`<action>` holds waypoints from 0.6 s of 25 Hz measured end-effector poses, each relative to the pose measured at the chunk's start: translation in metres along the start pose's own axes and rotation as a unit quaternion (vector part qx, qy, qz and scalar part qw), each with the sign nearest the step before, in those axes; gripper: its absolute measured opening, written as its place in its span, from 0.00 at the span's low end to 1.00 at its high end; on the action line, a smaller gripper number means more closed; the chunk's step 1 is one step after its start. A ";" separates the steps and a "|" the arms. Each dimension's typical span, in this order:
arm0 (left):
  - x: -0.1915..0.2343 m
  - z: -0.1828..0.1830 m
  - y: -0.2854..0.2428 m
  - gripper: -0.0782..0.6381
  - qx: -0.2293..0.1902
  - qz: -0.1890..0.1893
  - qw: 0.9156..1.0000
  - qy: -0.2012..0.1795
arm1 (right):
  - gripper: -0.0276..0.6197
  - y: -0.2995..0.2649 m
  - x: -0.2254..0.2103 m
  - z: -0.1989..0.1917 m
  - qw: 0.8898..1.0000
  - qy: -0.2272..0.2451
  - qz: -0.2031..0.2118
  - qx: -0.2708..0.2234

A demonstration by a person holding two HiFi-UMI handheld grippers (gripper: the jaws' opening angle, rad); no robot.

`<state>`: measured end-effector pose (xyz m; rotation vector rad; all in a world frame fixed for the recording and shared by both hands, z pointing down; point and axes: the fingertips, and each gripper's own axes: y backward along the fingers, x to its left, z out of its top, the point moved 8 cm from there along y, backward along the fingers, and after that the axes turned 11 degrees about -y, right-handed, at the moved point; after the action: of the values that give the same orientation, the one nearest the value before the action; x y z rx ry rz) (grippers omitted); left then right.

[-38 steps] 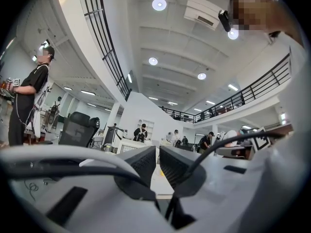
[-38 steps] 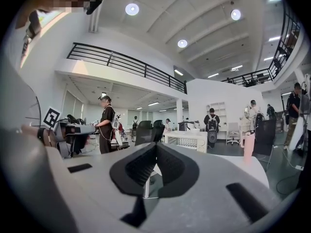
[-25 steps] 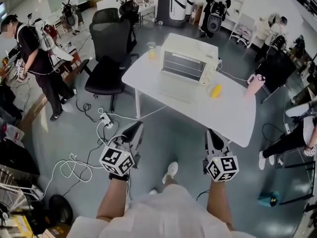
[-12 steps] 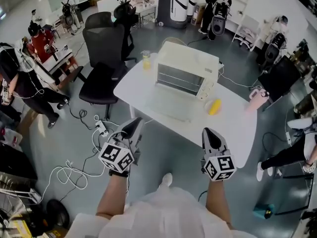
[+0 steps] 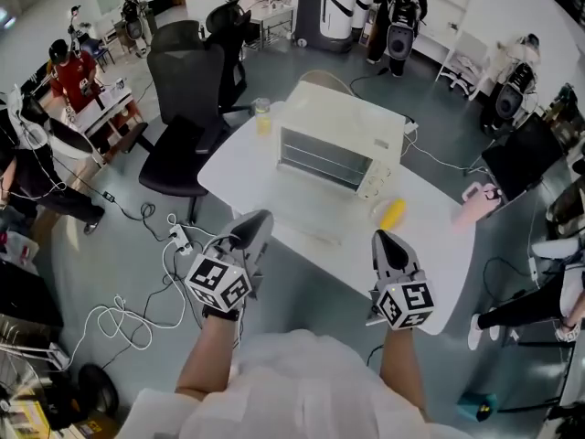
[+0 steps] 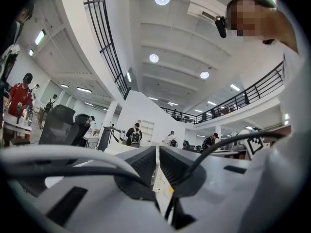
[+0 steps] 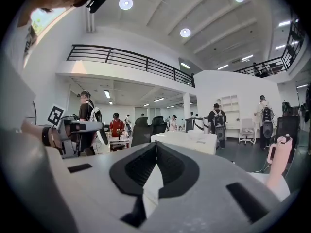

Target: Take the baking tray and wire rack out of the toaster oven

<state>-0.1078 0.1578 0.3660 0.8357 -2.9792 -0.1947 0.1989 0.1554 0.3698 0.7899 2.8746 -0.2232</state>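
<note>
The cream toaster oven [image 5: 340, 128] stands on the white table [image 5: 430, 254] ahead of me. Its glass door [image 5: 309, 201] seems folded down flat in front. Thin wire bars of the rack [image 5: 322, 160] show in the opening; I cannot make out the baking tray. My left gripper [image 5: 257, 223] is shut and empty, just short of the table's near edge. To its right, my right gripper [image 5: 384, 241] is shut and empty too, over that edge. The right gripper view shows the oven [image 7: 187, 141] beyond the shut jaws [image 7: 155, 148]. In the left gripper view the shut jaws [image 6: 158, 160] fill the foreground.
On the table lie a yellow object [image 5: 391, 214], a cup of yellow liquid [image 5: 263, 115] and a pink bottle [image 5: 475, 199]. Black office chairs [image 5: 187, 108] stand to the left. A power strip with cables [image 5: 178, 239] lies on the floor. Several people stand around the room.
Both grippers and I have moved forward toward the table; the table and oven now sit nearer and lower in the head view. Both jaws stayed shut.
</note>
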 end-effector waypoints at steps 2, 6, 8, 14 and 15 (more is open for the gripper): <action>0.000 -0.002 -0.012 0.14 0.005 -0.001 1.000 0.004 | 0.06 -0.005 -0.010 0.003 1.000 -0.003 0.000 0.002; 0.014 -0.015 -0.032 0.14 0.015 -0.002 1.000 0.008 | 0.07 -0.027 -0.023 -0.001 1.000 -0.005 0.002 0.011; 0.022 -0.021 -0.044 0.14 0.021 -0.006 1.000 0.008 | 0.07 -0.039 -0.028 -0.003 1.000 -0.007 -0.002 0.014; 0.044 -0.035 -0.084 0.14 0.039 -0.031 0.999 0.006 | 0.08 -0.068 -0.042 -0.006 0.999 -0.011 -0.015 0.027; 0.049 -0.038 -0.090 0.14 0.044 -0.039 0.998 0.003 | 0.08 -0.075 -0.043 -0.007 0.999 -0.011 -0.017 0.031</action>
<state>-0.1005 0.0520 0.3916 0.9594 -2.9718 -0.0647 0.1959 0.0718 0.3920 0.7441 2.8761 -0.3253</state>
